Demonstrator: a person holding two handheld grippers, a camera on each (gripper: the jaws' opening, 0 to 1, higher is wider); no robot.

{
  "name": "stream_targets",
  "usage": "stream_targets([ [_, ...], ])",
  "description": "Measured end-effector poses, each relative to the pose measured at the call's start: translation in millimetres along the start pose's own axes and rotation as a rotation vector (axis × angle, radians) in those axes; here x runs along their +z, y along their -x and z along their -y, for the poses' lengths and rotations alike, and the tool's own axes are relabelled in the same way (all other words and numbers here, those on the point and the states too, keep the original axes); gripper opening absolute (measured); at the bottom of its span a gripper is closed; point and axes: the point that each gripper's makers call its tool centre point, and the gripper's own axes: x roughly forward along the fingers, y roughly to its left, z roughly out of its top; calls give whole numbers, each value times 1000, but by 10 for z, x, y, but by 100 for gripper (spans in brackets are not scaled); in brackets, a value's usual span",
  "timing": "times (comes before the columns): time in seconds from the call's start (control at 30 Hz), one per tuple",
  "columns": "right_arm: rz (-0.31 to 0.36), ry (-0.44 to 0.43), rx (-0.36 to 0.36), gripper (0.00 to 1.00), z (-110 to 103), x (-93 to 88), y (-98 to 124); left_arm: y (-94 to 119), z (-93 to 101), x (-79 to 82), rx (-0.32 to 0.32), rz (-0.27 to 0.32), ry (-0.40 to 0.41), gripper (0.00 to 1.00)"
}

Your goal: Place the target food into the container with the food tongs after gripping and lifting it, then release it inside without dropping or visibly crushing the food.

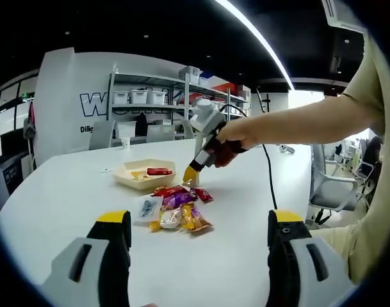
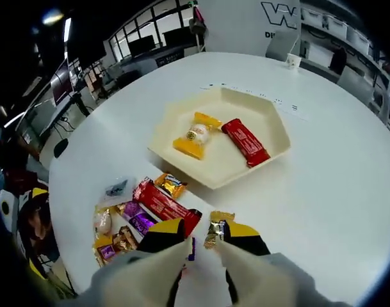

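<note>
Inside the tray [image 2: 271, 109], right gripper view reveals two wrapped sweets [image 2: 196, 135].

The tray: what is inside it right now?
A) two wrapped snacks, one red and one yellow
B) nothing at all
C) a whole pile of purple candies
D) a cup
A: in the right gripper view the tray holds a red bar and a yellow-wrapped candy, lying side by side.
</note>
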Motion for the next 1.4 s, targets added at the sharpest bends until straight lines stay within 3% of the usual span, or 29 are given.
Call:
stream_targets([
  [0.27,16,-10,-18,20,83,4,61,-13,31,-3,-5,-2,-1,86],
  [0.63,66,127,-2,21,17,186,53,-10,25,-14,-4,-3,1,86],
  [0.87,49,220,25,21,-13,188,1,3,4,-15,1,-4,3,86],
  [1.4,8,260,54,22,19,117,-11,2,12,22,3,5,7,88],
])
